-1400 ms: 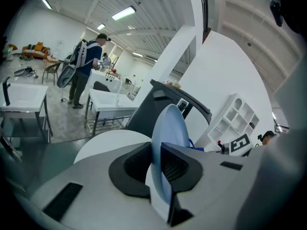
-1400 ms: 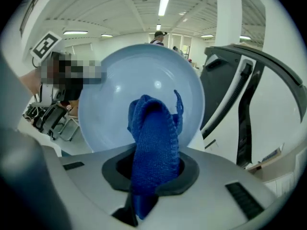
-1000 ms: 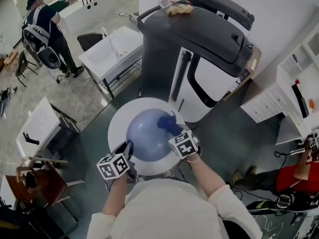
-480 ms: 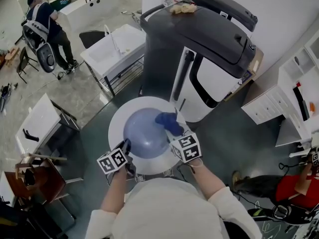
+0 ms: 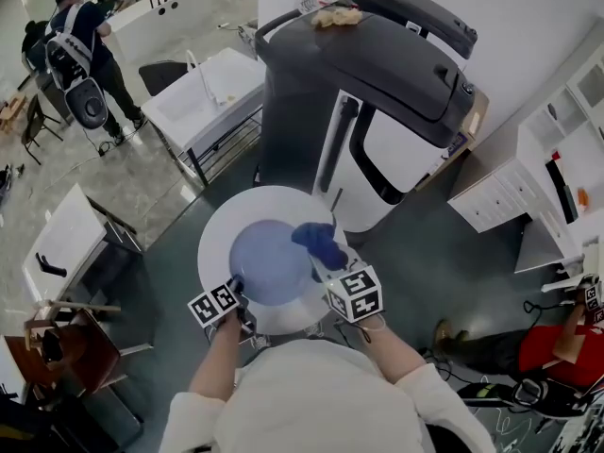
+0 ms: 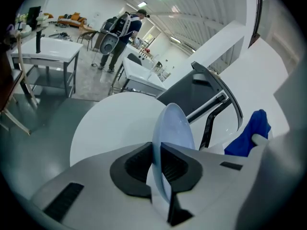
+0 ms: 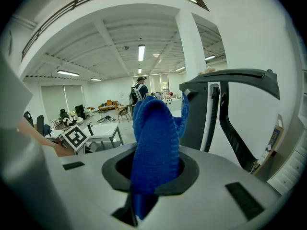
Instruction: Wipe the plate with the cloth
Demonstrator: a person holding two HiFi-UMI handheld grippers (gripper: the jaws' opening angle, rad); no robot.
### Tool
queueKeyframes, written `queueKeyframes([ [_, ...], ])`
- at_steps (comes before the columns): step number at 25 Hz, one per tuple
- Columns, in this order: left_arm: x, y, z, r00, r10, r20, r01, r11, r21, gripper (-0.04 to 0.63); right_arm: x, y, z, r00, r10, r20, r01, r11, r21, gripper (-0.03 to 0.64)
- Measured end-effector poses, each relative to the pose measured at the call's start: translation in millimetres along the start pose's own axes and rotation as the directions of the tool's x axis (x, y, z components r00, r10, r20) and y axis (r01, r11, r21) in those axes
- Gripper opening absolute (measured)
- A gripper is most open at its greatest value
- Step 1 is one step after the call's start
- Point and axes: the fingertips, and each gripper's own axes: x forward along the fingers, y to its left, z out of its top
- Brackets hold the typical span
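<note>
Since a second ago the plate (image 5: 266, 262) has sunk toward the round white bench (image 5: 215, 229), carried down by the left claw (image 5: 236, 287). That claw is clamped on the plate's near rim, so the plate juts away from it and shows edge-on in the left gripper view. The plate is pale blue, round, shallow and glossy. The right claw (image 5: 319, 266) is pinched shut on the blue knitted cloth (image 5: 319, 242), which bunches over the plate's right rim; whether they touch I cannot tell
</note>
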Motion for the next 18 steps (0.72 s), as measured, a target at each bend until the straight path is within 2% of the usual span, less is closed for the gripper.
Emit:
queueKeyframes([
  [18, 36.6, 24.2, -10.6, 0.994, 0.095, -0.052, -0.097, 0.995, -0.033, 0.044, -26.1, -13.0, -25.7, 0.997, -0.074, -0.038, 0.076, 0.996, 0.057, 0.086],
])
